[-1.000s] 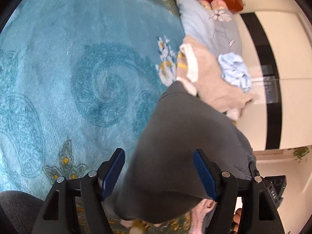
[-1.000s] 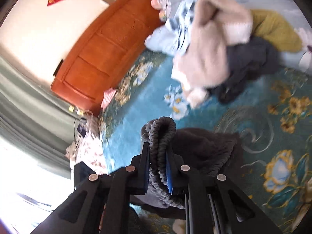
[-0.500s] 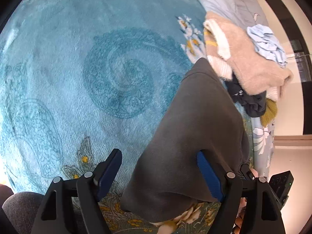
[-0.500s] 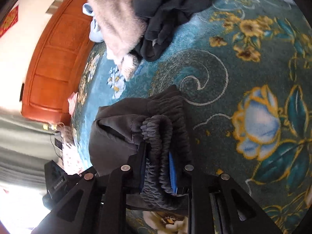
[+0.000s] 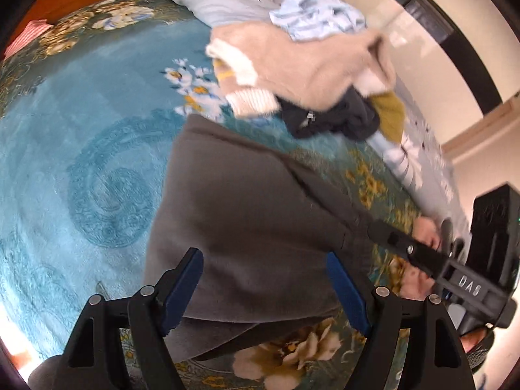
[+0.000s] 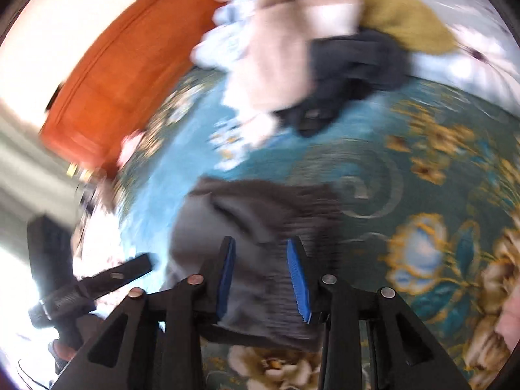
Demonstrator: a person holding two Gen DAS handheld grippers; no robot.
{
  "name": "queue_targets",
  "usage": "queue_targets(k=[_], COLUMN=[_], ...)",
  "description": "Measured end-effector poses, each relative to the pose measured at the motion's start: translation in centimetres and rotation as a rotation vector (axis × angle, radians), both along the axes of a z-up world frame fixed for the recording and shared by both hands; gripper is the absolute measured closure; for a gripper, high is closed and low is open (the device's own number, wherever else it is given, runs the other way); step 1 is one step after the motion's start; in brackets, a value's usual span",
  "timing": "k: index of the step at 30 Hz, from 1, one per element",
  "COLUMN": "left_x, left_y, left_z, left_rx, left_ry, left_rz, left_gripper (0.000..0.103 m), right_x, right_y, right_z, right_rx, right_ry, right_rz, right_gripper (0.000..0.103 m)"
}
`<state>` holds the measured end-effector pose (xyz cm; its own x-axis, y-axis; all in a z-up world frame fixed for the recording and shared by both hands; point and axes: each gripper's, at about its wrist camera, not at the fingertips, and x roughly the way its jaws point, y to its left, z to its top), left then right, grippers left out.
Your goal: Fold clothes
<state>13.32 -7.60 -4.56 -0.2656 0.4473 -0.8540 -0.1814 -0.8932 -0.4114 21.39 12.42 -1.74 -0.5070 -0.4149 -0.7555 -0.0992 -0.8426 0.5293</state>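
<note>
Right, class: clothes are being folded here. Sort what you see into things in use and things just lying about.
In use:
grey garment
left tool, open
right tool, opening over the garment
teal blanket

Lying about:
beige sweater
light blue shirt
dark garment
wooden headboard

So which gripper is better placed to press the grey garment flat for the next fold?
Left, probably. The left gripper hangs wide open over the broad flat panel of the grey garment. The right gripper, jaws opening, sits at the bunched ribbed edge with cloth between them.
</note>
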Motion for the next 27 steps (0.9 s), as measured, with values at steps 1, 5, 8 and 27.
queue_targets(k=[1, 5, 8, 27], left_x=[0.2, 0.5, 0.6, 1.4], left_y=[0.0, 0.4, 1.4, 1.0], left_z=[-0.6, -2.1, -2.6, -2.2], left_rx=[-0.012, -0.068, -0.145, -0.125], left_ry=[-0.008, -0.024, -0.013, -0.005], left_rz=[0.004, -0.005, -0.04, -0.024], left_gripper=[0.022, 0.021, 0.021, 0.02], right_x=[0.0, -0.1, -0.3, -0.8], right_y=[-0.3, 0.1, -0.3, -0.7], right_z=[-0.3, -4.1, -5.1, -5.9], right_rx=[0.01, -0.034, -0.009, 0.028], right_ry=[-0.005, -0.084, -0.088, -0.1], right_rz=[0.006, -0.031, -0.038, -0.038], right_gripper=[0.067, 0.067, 0.067, 0.066])
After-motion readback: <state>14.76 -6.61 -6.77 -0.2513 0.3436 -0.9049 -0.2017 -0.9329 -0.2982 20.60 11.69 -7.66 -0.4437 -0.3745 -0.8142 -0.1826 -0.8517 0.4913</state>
